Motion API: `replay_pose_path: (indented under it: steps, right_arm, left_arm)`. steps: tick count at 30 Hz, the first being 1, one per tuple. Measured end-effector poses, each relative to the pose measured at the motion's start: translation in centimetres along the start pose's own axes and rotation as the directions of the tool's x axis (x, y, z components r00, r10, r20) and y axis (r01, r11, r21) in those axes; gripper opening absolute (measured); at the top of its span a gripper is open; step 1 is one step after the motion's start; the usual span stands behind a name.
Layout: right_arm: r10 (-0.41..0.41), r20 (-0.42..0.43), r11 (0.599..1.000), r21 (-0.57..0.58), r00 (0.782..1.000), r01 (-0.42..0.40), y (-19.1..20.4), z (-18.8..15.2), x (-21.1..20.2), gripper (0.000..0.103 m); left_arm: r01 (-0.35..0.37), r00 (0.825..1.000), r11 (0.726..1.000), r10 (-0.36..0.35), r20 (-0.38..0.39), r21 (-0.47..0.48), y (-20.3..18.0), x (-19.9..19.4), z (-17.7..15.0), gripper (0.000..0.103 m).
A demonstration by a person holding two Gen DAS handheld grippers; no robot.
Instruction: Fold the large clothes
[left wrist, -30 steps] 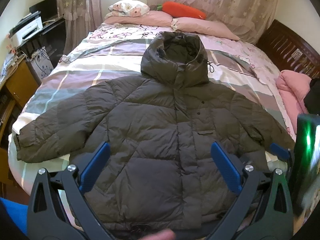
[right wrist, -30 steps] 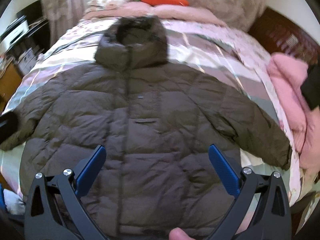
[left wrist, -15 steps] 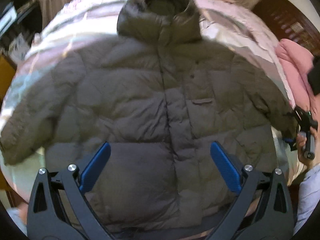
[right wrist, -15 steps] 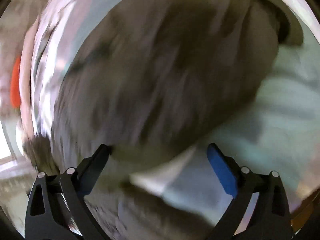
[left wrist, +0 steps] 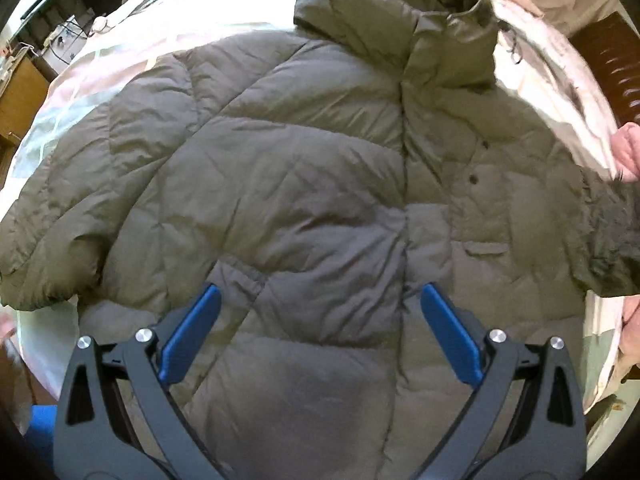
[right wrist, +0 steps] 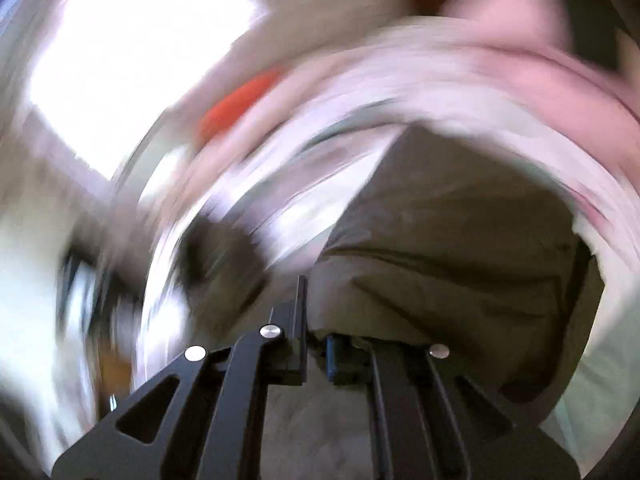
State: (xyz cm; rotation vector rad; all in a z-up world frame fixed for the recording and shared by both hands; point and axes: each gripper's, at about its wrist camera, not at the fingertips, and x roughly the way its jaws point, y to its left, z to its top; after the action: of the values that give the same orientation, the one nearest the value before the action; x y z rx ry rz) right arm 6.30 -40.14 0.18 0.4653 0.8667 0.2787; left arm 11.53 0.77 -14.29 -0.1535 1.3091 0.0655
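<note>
An olive puffer jacket (left wrist: pixel 304 184) with a hood lies face up on the bed, its sleeves spread to both sides. My left gripper (left wrist: pixel 320 332) is open and empty, hovering above the jacket's lower front. In the right wrist view, which is blurred, my right gripper (right wrist: pixel 316 344) is shut on the olive jacket sleeve (right wrist: pixel 460 264), with fabric pinched between the jaws. The right sleeve end (left wrist: pixel 612 236) in the left wrist view looks lifted at the right edge.
The bed has a pale striped cover (left wrist: pixel 92 80). A pink blanket (left wrist: pixel 628 152) lies at the right. A wooden desk (left wrist: pixel 20 96) stands left of the bed. A dark headboard (left wrist: pixel 608 60) is at the far right. An orange pillow (right wrist: pixel 240 100) shows blurred.
My right gripper swung to the jacket's right sleeve and shut on it. My left gripper moved closer over the jacket and stayed open.
</note>
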Motion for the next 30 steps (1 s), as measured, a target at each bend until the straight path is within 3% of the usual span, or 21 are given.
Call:
replay_pose_path:
  steps: [1, 3, 6, 9, 11, 12, 15, 16, 18, 20, 21, 22, 24, 26, 27, 28, 30]
  right_arm:
    - [0.046, -0.119, 0.993, -0.107, 0.992, -0.059, 3.4, -1.5, 2.1, 0.024]
    - [0.047, -0.283, 0.969, -0.22, 0.958, -0.113, 7.5, -4.1, 5.0, 0.075]
    - [-0.065, -0.327, 0.939, -0.34, 0.943, -0.053, 10.0, -6.4, 6.0, 0.084]
    - [-0.141, -0.307, 0.959, -0.277, 0.941, 0.053, 8.8, -6.1, 4.9, 0.096]
    - [-0.145, -0.316, 0.981, -0.17, 0.937, 0.094, 5.5, -4.7, 4.6, 0.097]
    - [-0.151, -0.346, 0.989, -0.06, 0.926, 0.138, 3.2, -4.6, 4.4, 0.097]
    - [-0.172, -0.401, 0.946, 0.186, 0.9, 0.264, -1.9, -5.6, 4.9, 0.097]
    - [-0.174, -0.404, 0.933, 0.224, 0.898, 0.281, -2.9, -6.1, 4.8, 0.097]
    - [-0.194, -0.381, 0.882, 0.336, 0.904, 0.331, -6.3, -5.9, 2.9, 0.097]
    - [-0.222, -0.34, 0.848, 0.394, 0.914, 0.353, -8.0, -5.6, 0.9, 0.097]
    - [-0.226, -0.309, 0.83, 0.434, 0.924, 0.349, -8.9, -5.3, -0.6, 0.097]
    - [-0.216, -0.279, 0.815, 0.476, 0.936, 0.33, -9.9, -4.9, -2.1, 0.097]
    - [-0.222, -0.208, 0.779, 0.549, 0.953, 0.301, -11.4, -4.2, -3.9, 0.097]
    - [-0.298, -0.094, 0.705, 0.65, 0.95, 0.285, -13.6, -3.6, -7.9, 0.097]
    - [-0.343, -0.047, 0.671, 0.686, 0.938, 0.28, -14.1, -3.5, -9.1, 0.097]
    - [-0.408, 0.003, 0.626, 0.729, 0.913, 0.277, -15.1, -3.6, -11.5, 0.097]
    - [-0.482, 0.026, 0.577, 0.761, 0.876, 0.295, -16.1, -4.1, -12.8, 0.097]
  left_arm:
    - [0.001, 1.0, 1.0, -0.001, 0.013, 0.015, -0.1, -0.4, -0.2, 0.101]
    - [-0.016, 0.999, 0.998, 0.014, 0.033, 0.056, -0.3, -1.1, -0.4, 0.101]
    - [-0.066, 0.996, 0.988, 0.056, 0.07, 0.142, -0.7, -1.3, -0.6, 0.101]
    - [-0.098, 0.992, 0.971, 0.079, 0.095, 0.216, -0.3, -1.6, -0.7, 0.101]
    - [-0.036, 0.998, 0.957, 0.017, 0.068, 0.286, -0.5, -1.8, -0.8, 0.101]
    - [-0.012, 0.998, 0.957, -0.004, 0.057, 0.291, -0.5, -1.9, -0.9, 0.101]
    - [0.111, 0.994, 0.931, -0.112, -0.017, 0.348, -2.3, -2.2, -2.5, 0.101]
    - [0.23, 0.973, 0.897, -0.201, -0.113, 0.377, -3.9, -1.9, -3.9, 0.101]
    - [0.325, 0.942, 0.832, -0.242, -0.232, 0.45, -7.2, -1.3, -6.7, 0.101]
    - [0.289, 0.957, 0.732, -0.195, -0.216, 0.617, -11.5, -1.8, -10.6, 0.101]
    - [0.287, 0.958, 0.706, -0.195, -0.211, 0.648, -12.5, -2.0, -11.5, 0.101]
    - [0.324, 0.946, 0.661, -0.225, -0.234, 0.677, -14.3, -2.5, -12.8, 0.101]
    - [0.414, 0.91, 0.599, -0.293, -0.294, 0.685, -17.0, -3.4, -13.9, 0.101]
    - [0.429, 0.898, 0.541, -0.339, -0.279, 0.723, -20.2, -5.0, -14.0, 0.101]
    - [0.42, 0.899, 0.531, -0.353, -0.259, 0.736, -21.1, -5.6, -13.8, 0.101]
    - [0.41, 0.9, 0.532, -0.37, -0.231, 0.741, -22.2, -6.0, -13.0, 0.101]
    - [0.389, 0.908, 0.569, -0.371, -0.196, 0.725, -23.1, -5.6, -10.9, 0.101]
